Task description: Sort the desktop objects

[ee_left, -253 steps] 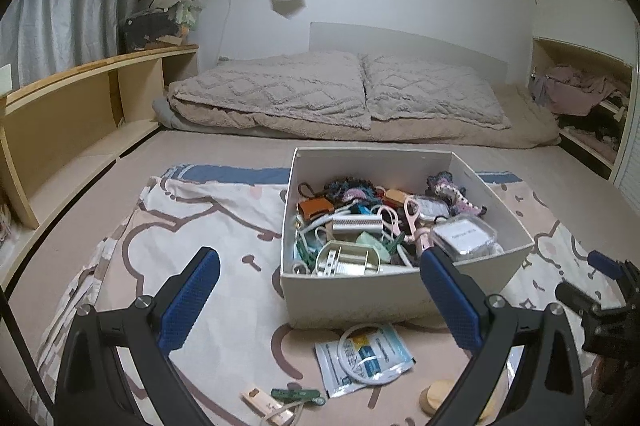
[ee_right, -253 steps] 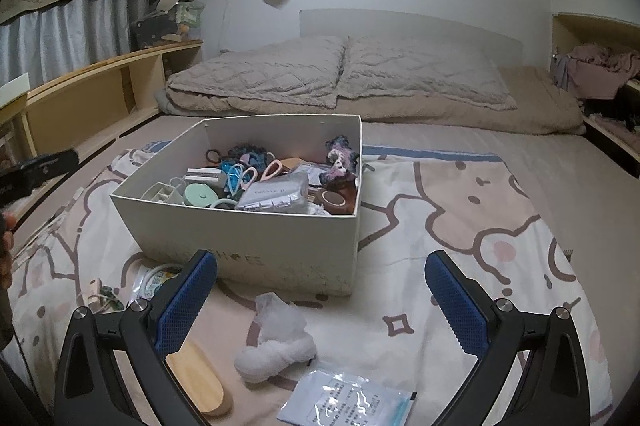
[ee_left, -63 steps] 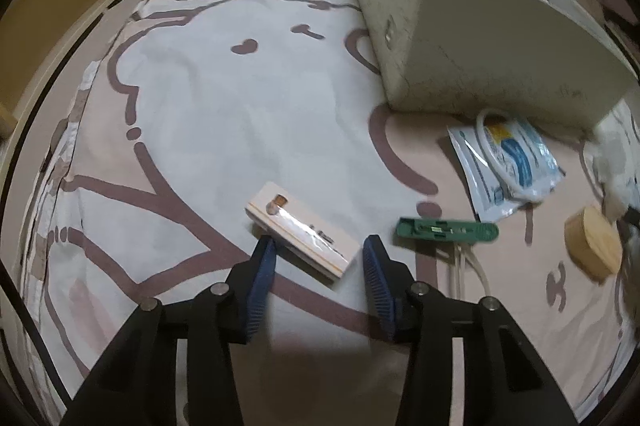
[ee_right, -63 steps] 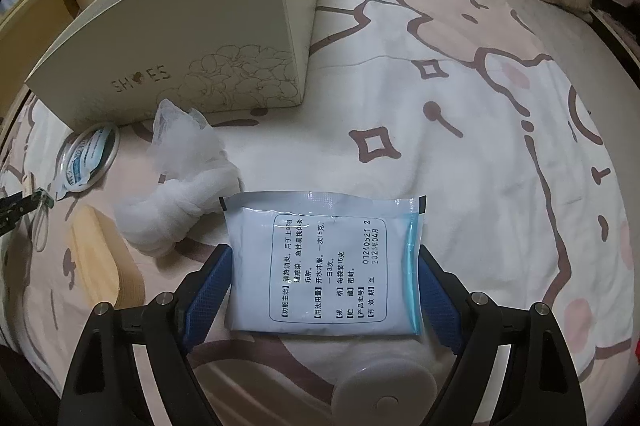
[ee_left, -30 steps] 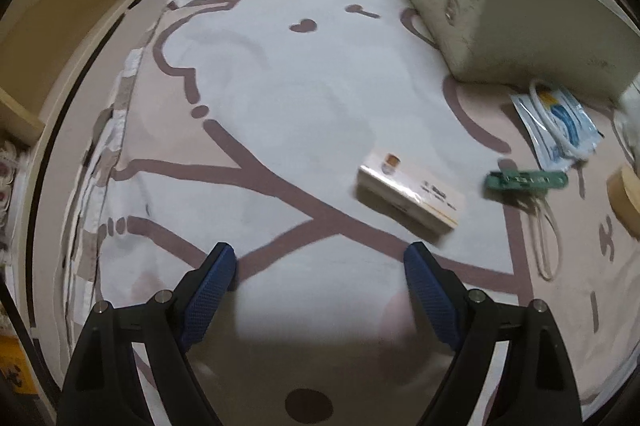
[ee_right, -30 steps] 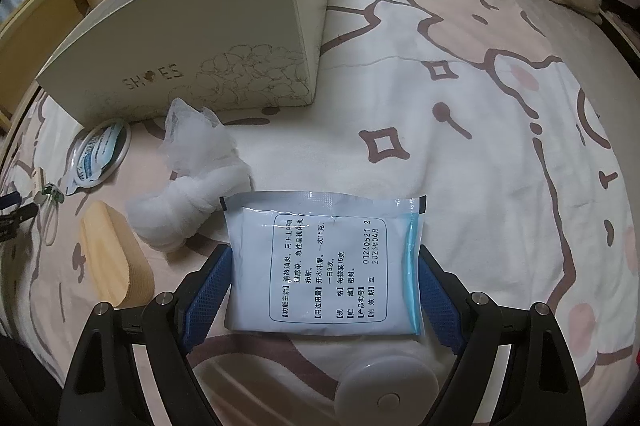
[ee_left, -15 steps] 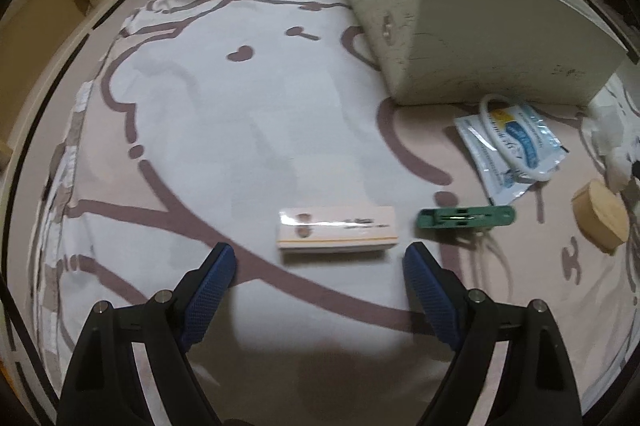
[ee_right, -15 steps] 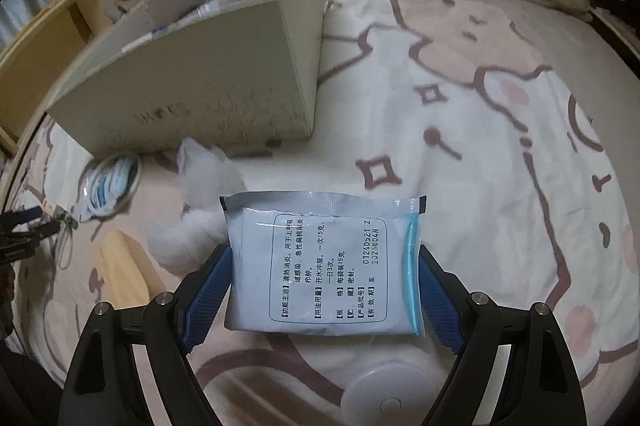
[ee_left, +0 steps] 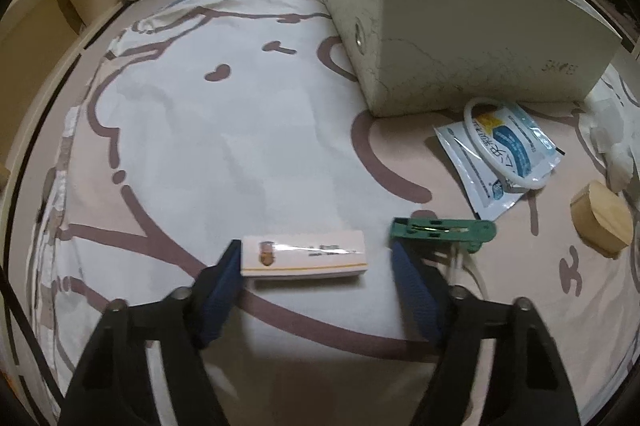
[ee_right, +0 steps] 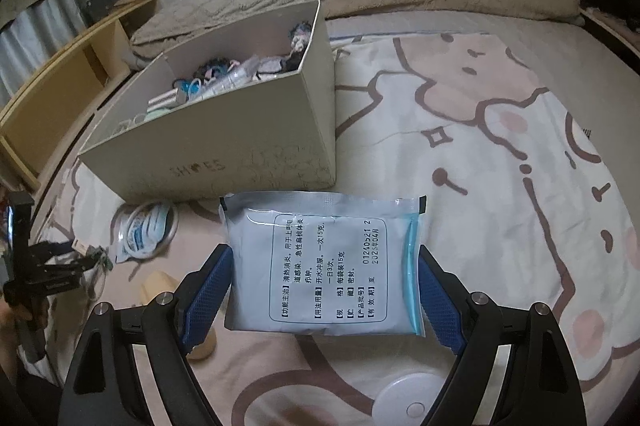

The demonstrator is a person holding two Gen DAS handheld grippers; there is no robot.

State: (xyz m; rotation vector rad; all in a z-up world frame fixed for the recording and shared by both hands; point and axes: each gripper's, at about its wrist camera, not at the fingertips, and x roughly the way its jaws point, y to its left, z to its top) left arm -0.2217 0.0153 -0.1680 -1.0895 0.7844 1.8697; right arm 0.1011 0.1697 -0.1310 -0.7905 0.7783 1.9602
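A small white flat box [ee_left: 304, 258] lies on the cartoon-print sheet between the blue fingers of my left gripper [ee_left: 316, 260]. Its jaws are closing: the left finger [ee_left: 226, 274] is at the box's end, while the right finger stands a little apart from it. Beside that finger lies a green clip [ee_left: 440, 229]. My right gripper [ee_right: 324, 290] is shut on a white medicine pouch [ee_right: 324, 266] with a blue zip strip, held up above the sheet. The cream shoe box [ee_right: 240, 130], full of small items, stands just behind the pouch.
A sachet with a white ring [ee_left: 500, 150], a round wooden piece [ee_left: 600, 218] and a wad of white tissue [ee_left: 612, 138] lie by the shoe box [ee_left: 460, 38]. A white round lid [ee_right: 408, 402] sits below the pouch. Pillows and wooden shelves border the bed.
The left jaws have narrowed around the small white box. The right gripper has risen and tipped up with the pouch, so the shoe box's inside now shows.
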